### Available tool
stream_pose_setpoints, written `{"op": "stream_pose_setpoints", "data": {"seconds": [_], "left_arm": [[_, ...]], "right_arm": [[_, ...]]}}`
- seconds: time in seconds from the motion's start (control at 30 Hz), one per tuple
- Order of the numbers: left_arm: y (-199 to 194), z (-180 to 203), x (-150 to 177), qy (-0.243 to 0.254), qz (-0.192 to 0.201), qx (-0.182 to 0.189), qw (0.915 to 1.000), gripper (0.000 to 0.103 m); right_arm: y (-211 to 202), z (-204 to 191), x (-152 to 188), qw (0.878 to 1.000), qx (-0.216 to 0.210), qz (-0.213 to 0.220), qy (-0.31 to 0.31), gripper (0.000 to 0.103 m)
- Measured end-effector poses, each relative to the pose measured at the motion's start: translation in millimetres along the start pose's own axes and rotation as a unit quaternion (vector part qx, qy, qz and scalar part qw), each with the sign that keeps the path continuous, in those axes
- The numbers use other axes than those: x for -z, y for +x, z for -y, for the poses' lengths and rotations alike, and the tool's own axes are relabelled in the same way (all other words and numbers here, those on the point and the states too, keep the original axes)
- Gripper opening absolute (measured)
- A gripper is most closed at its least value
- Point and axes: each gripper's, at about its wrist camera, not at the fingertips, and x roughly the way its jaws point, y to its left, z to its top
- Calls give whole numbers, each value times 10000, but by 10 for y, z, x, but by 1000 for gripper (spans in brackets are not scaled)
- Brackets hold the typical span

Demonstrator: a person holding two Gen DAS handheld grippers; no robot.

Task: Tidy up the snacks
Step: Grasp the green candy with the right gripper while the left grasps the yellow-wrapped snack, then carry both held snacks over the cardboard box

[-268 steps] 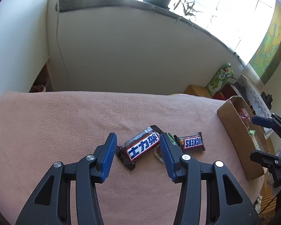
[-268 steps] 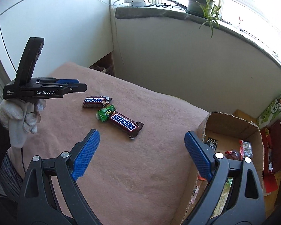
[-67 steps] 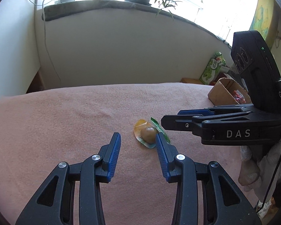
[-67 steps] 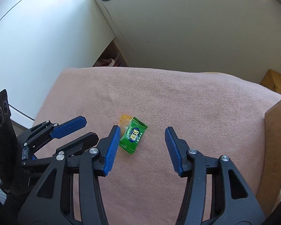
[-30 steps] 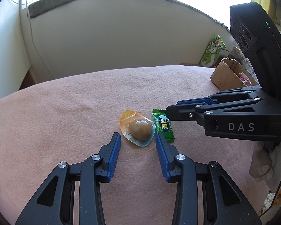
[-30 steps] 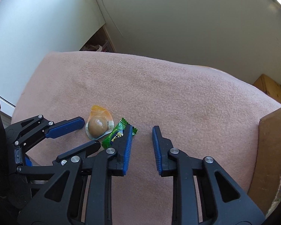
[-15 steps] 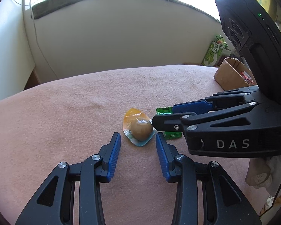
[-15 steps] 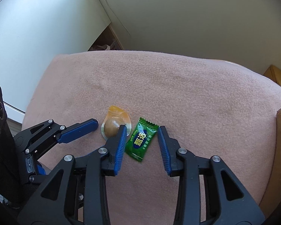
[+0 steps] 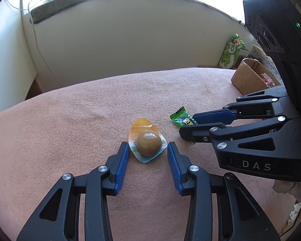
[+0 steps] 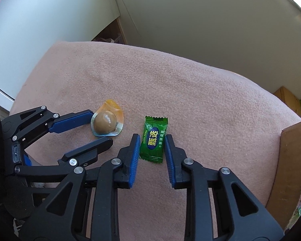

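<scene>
An orange-and-clear packet with a brown jelly (image 9: pixel 147 143) lies on the pink blanket (image 9: pixel 70 124). My left gripper (image 9: pixel 148 148) is open, its fingertips on either side of the packet's near end. The packet also shows in the right wrist view (image 10: pixel 107 124). A green wrapped candy (image 10: pixel 153 139) lies to its right. My right gripper (image 10: pixel 152 140) is open, its blue pads close on either side of the candy, low at the blanket. In the left wrist view the candy (image 9: pixel 182 119) is partly hidden by the right gripper's fingers (image 9: pixel 198 130).
A cardboard box (image 9: pixel 248 77) with snacks in it stands at the blanket's right edge; its wall also shows in the right wrist view (image 10: pixel 293 160). A green carton (image 9: pixel 231 51) stands behind it. A wall and a window sill run along the far side.
Both grippers moved forward and down onto the snacks. The left fingertips now flank the jelly packet, and the right pads have closed in around the green candy.
</scene>
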Motion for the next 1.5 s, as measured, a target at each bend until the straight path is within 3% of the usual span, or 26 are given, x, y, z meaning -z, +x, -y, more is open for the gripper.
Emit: {"op": "stream_pose_setpoints", "data": {"seconds": [0.4, 0.5, 0.53, 0.7, 0.9, 1.0, 1.07, 1.1, 1.5], "left_arm": [[-22, -39, 6, -58, 124, 61, 9999, 33], [-58, -60, 9, -108, 164, 46, 9998, 28], [-79, -66, 8, -128, 186, 33, 9997, 22], [-76, -19, 23, 0, 225, -42, 9997, 22], [11, -15, -29, -116, 87, -63, 9999, 36], [52, 2, -91, -151, 63, -10, 9999, 53], [122, 61, -117, -67, 76, -106, 9999, 49], [134, 80, -121, -8, 95, -230, 9997, 39], [-45, 86, -61, 17, 301, -181, 9994, 31]], "right_arm": [[-174, 139, 101, 9998, -19, 178, 103, 22], [-243, 144, 173, 9996, -12, 259, 122, 22], [-273, 157, 201, 9995, 3, 287, 130, 22], [-430, 259, 351, 9989, 7, 402, 236, 22], [-518, 312, 425, 9989, 27, 397, 258, 22], [-569, 327, 445, 9987, 29, 425, 288, 22], [-547, 325, 422, 9988, 35, 409, 285, 22], [-547, 322, 423, 9988, 43, 399, 279, 22], [-669, 267, 452, 9977, 127, 589, 311, 22]]}}
